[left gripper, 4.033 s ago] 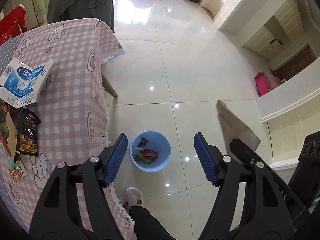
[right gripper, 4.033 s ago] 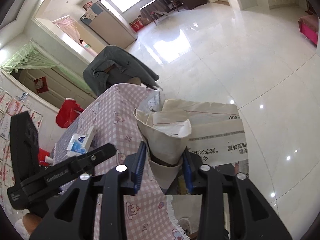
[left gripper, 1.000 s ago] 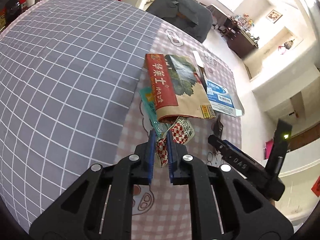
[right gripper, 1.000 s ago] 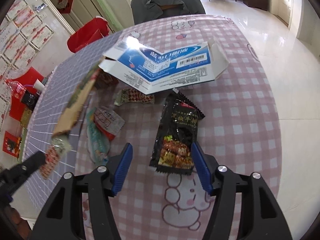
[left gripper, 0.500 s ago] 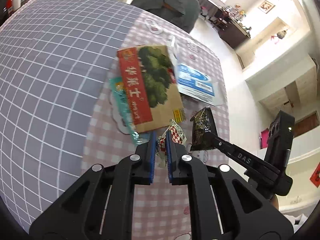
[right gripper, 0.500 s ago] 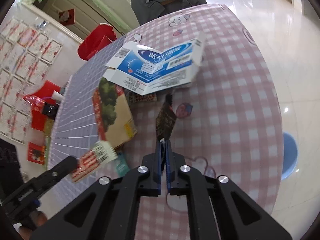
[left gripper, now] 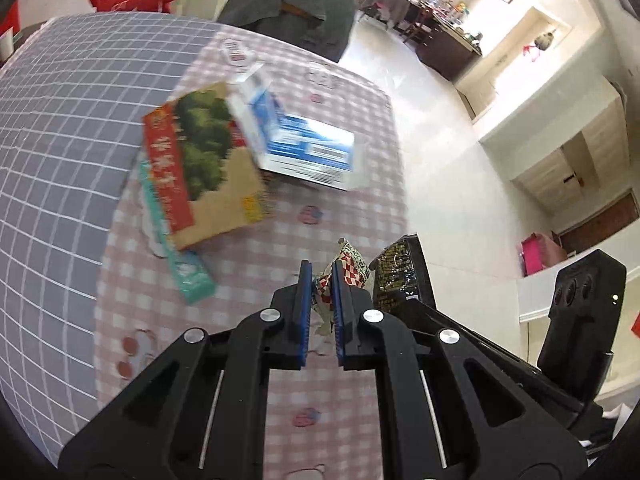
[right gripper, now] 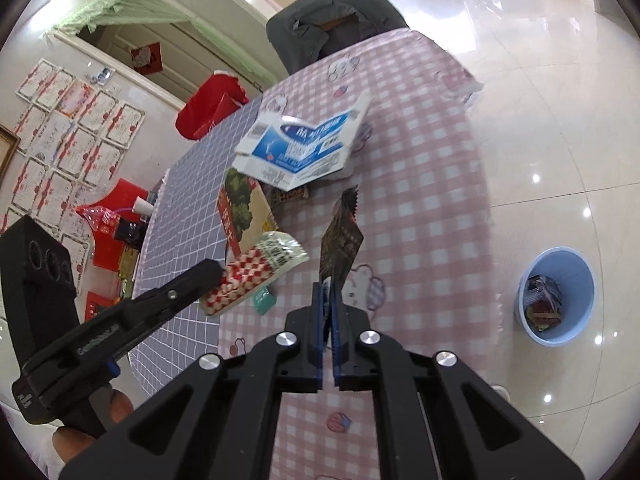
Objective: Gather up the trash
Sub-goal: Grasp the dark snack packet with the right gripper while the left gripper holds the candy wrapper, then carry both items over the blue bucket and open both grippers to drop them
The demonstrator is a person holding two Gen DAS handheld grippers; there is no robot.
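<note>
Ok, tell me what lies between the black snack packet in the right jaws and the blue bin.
In the right wrist view, only pink checked tablecloth and bare floor tiles separate the black packet from the blue bin.

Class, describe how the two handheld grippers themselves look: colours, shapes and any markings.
Both the left gripper and right gripper are matte black angular frames with triangular cut-outs, silver round bolts, and ribbed blue pads. The left one carries white lettering, too blurred to read. No cables or sleeves show.

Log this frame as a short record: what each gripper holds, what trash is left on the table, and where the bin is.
left gripper: shut on red-checked wrapper
right gripper: shut on black snack packet
left on table: blue-white carton, brown paper bag, teal wrapper
bin: blue, on floor past table edge, already holds trash
</note>
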